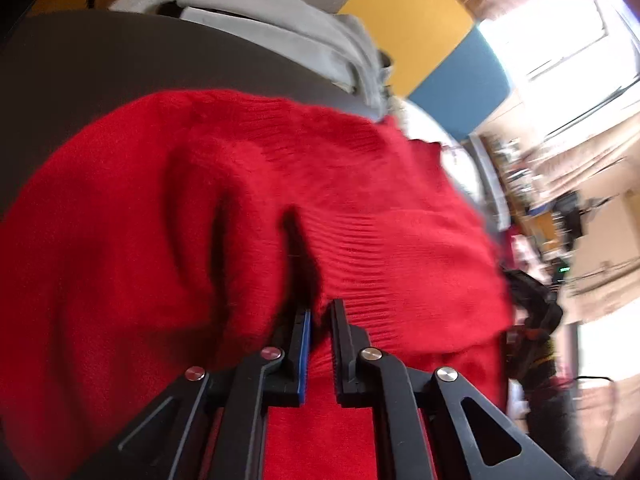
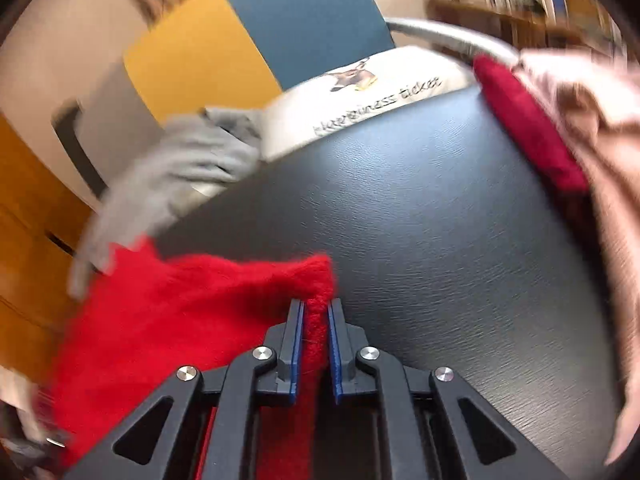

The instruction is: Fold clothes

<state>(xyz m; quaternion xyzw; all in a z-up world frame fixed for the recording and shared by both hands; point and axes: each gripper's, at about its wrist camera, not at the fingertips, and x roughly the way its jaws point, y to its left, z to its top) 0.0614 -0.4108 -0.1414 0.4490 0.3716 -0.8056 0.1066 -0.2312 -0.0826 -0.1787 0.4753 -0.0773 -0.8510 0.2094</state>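
Note:
A bright red knitted sweater (image 1: 280, 200) fills most of the left wrist view, bunched in folds over a dark table (image 1: 100, 52). My left gripper (image 1: 320, 312) is shut on a fold of it, red knit wedged between the blue-edged pads. In the right wrist view my right gripper (image 2: 317, 310) is shut on a corner of the same red sweater (image 2: 168, 312), which trails away to the left above the dark textured table (image 2: 420, 220).
Folded grey and white clothes (image 1: 280, 20) lie at the table's far edge. A grey garment (image 2: 180, 168), a white printed garment (image 2: 360, 88), a dark red cloth (image 2: 528, 128) and a pink cloth (image 2: 592, 140) ring the table. A black device (image 1: 536, 320) shows at right.

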